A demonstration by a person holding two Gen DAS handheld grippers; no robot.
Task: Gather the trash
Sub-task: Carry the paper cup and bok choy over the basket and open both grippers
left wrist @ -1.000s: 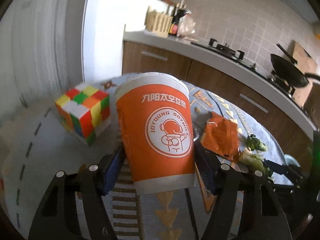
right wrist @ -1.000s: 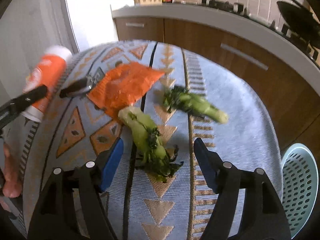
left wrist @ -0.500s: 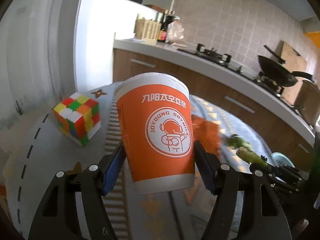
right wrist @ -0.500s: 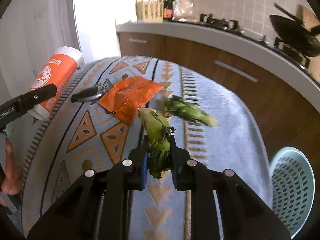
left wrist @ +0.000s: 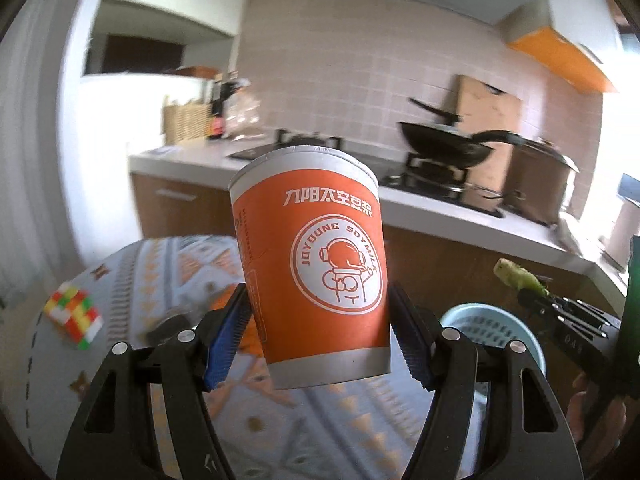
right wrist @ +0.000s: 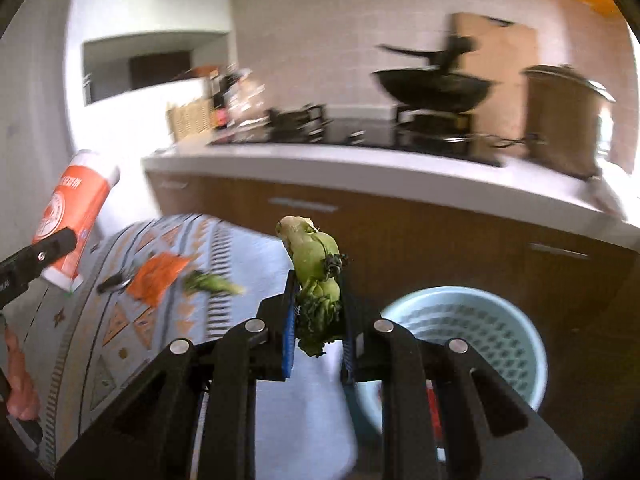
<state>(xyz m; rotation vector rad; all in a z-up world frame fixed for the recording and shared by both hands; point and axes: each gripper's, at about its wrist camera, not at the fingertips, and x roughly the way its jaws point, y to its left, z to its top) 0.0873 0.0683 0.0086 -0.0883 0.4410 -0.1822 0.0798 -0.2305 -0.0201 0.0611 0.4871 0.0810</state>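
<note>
Now your right gripper clenches the greens just above the basket past the table's edge; your left gripper, farther back, grips the cup upright.

The wrapper lies on the table, between a peeler at left and a bok choy at right. The basket stands right of the table, before the cabinets.
</note>
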